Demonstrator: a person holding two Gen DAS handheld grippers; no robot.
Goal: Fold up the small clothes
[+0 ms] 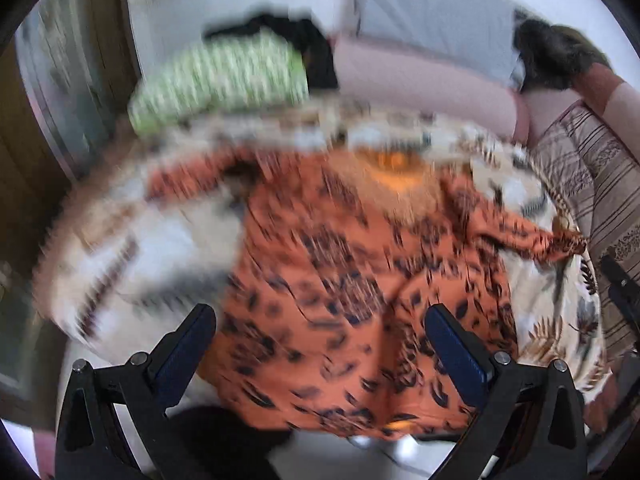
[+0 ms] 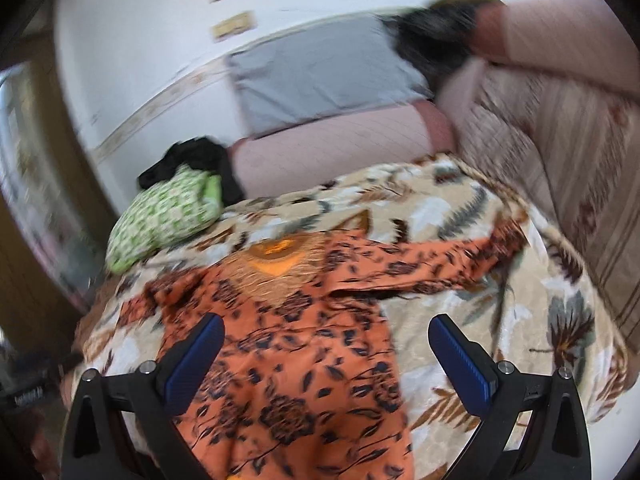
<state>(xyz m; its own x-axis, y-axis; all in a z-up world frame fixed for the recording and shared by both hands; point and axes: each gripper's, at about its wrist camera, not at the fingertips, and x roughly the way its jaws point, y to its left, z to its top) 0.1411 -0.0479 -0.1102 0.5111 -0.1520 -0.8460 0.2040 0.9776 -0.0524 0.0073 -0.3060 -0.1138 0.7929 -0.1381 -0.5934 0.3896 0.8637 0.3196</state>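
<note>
An orange top with a dark leaf print [image 1: 340, 300] [image 2: 304, 344] lies spread flat on a leaf-patterned blanket [image 1: 560, 320] [image 2: 460, 216], its neckline at the far side and one sleeve [image 2: 432, 260] stretched out to the right. My left gripper [image 1: 320, 316] hovers open above the garment's lower half, nothing between its fingers. The right gripper [image 2: 326, 328] is also open, over the garment's right side, and holds nothing. The left wrist view is blurred by motion.
A green-and-white patterned bundle [image 2: 168, 212] [image 1: 216, 80] and a black garment [image 2: 192, 160] sit at the blanket's far left. A pink cushion [image 2: 332, 148] and grey pillow [image 2: 320, 68] lie behind. Striped bedding [image 2: 560, 152] runs along the right. A wooden door frame [image 1: 24, 168] stands left.
</note>
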